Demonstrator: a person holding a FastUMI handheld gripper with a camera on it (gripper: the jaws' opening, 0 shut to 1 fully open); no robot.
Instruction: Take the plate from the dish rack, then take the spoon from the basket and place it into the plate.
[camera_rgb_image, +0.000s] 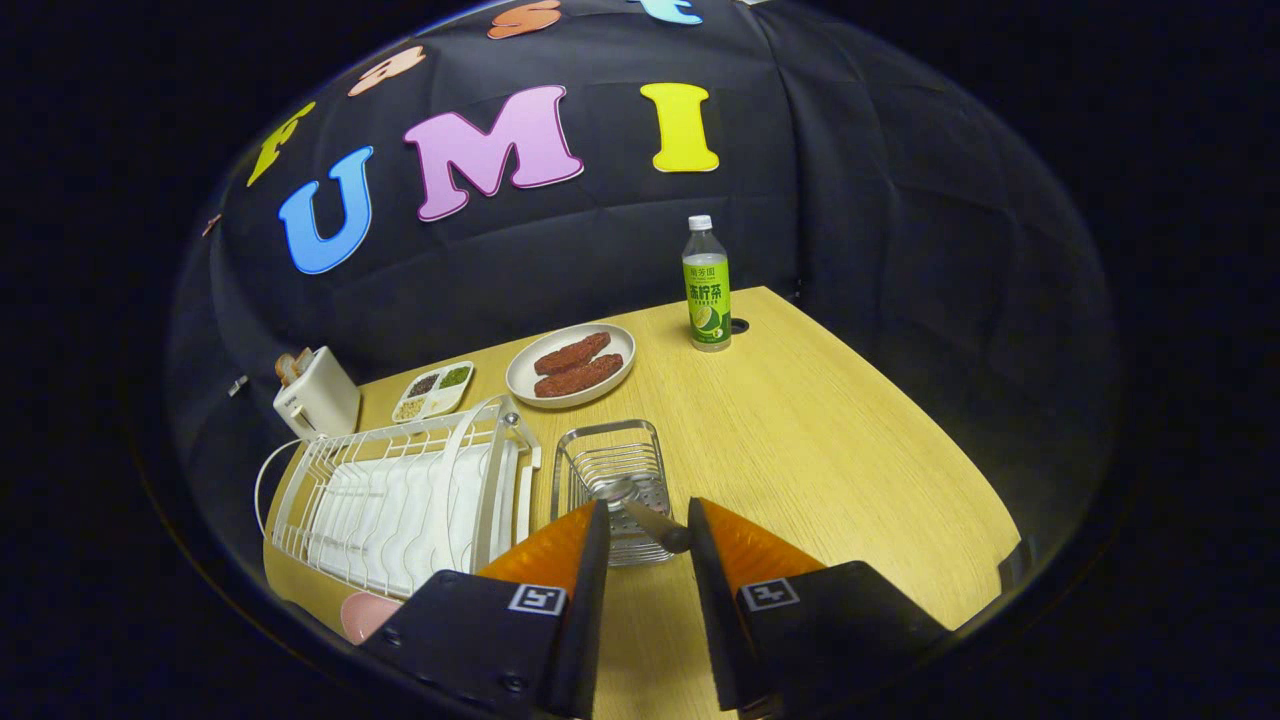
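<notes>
A metal spoon (645, 517) lies slanted in the wire basket (610, 470), its bowl inside and its handle reaching back over the near rim. My gripper (648, 512) is open, with a fingertip on either side of that handle. The handle's end sits close against the right fingertip, and a gap shows on the left side. A pink plate (363, 613) lies flat on the table, in front of the white dish rack (400, 500) and just left of my left finger. Only part of the plate shows.
Beyond the basket stands a white plate with two brown pieces of food (572, 365). A green-labelled bottle (706, 290) stands at the far corner, with a divided snack tray (433, 390) and a white toaster (315, 395) behind the rack. Bare wooden tabletop (820, 450) spreads to the right.
</notes>
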